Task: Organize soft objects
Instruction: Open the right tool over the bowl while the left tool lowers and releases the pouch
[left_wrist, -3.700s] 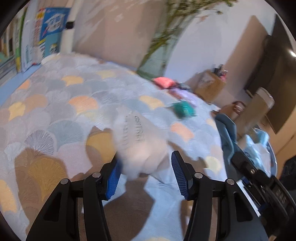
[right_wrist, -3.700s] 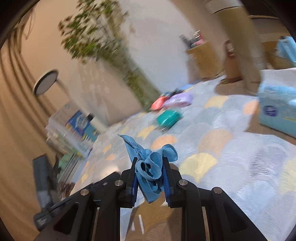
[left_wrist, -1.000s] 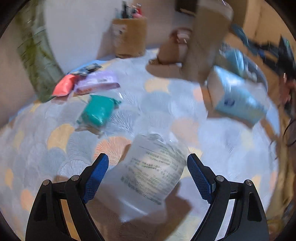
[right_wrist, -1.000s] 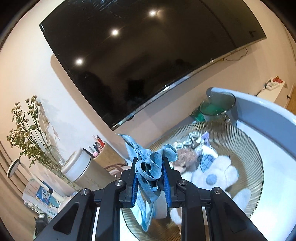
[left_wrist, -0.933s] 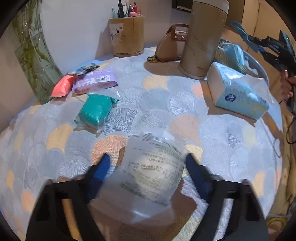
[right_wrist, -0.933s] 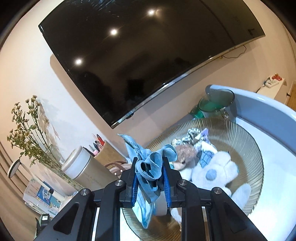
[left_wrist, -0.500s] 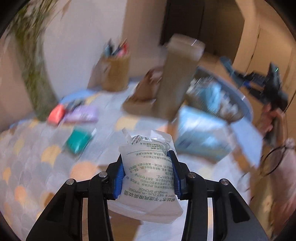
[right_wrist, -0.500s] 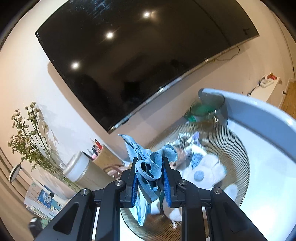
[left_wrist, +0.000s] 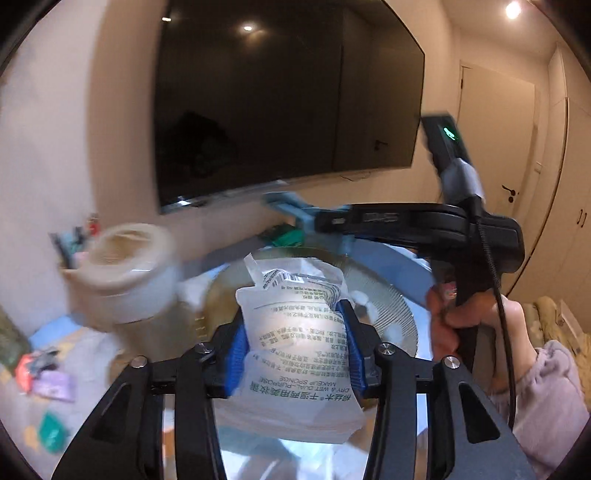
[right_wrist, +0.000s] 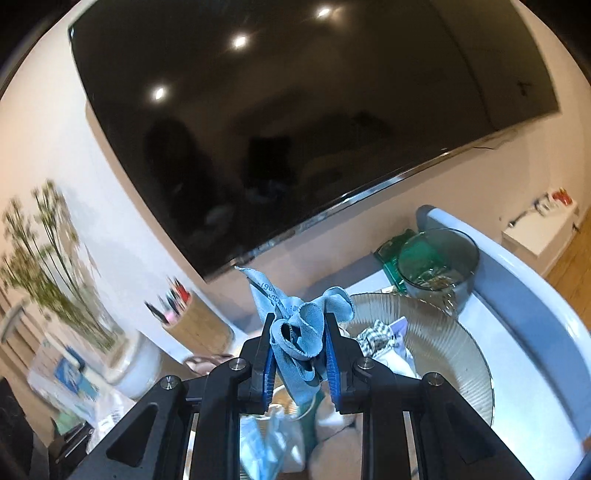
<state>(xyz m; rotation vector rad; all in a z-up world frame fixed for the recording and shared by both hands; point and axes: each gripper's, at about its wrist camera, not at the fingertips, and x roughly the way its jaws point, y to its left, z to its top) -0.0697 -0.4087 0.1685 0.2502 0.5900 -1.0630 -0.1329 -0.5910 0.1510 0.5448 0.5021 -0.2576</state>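
The left gripper (left_wrist: 293, 341) jaws, having just widened slightly, are clamping the makeup sponge packet (left_wrist: 295, 347) above the ribbed glass bowl (right_wrist: 454, 354); the right gripper (right_wrist: 298, 352) jaws are pinching the blue cloth (right_wrist: 297, 339) tightly. Both should be lowered over the bowl's middle before releasing.

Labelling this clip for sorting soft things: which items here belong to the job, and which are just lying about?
Job:
makeup sponge packet in left gripper
blue cloth in right gripper
ribbed glass bowl

Lying about:
television
pen holder
green glass jar
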